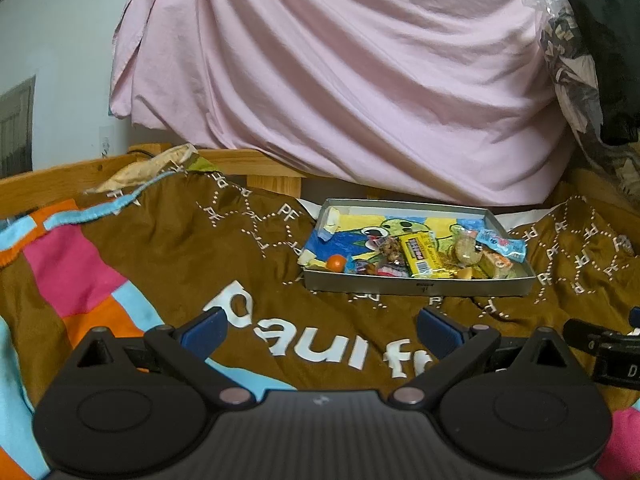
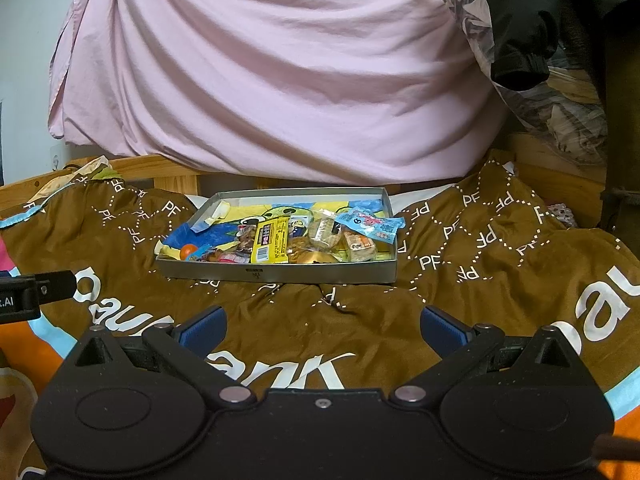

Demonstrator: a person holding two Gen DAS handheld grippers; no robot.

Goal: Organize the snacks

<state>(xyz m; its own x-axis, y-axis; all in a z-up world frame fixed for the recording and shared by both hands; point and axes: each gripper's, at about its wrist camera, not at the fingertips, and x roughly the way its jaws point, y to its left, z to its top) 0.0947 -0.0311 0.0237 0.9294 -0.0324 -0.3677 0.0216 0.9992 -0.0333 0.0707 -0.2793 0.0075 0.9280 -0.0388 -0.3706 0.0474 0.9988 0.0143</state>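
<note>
A matt grey metal tray [image 2: 280, 274] holds glossy plastic snack wrappers [image 2: 269, 240] on a soft brown cloth blanket [image 2: 460, 300]; behind, creased pink cloth [image 2: 280, 80] and a varnished wooden frame [image 1: 256, 160].

Bedding and backdrop, both views.
Brown lettered blanket [image 1: 168, 248] fills lower frame; pink sheet [image 1: 340, 80] drapes across top; black garment [image 2: 516, 20] upper right; wooden frame [image 1: 248, 160] mid-left.

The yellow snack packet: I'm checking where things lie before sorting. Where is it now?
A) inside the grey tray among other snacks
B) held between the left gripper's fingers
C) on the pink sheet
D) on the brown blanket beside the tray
A: the yellow snack packet lies inside the grey tray among other wrapped snacks; both grippers are open and empty.
</note>
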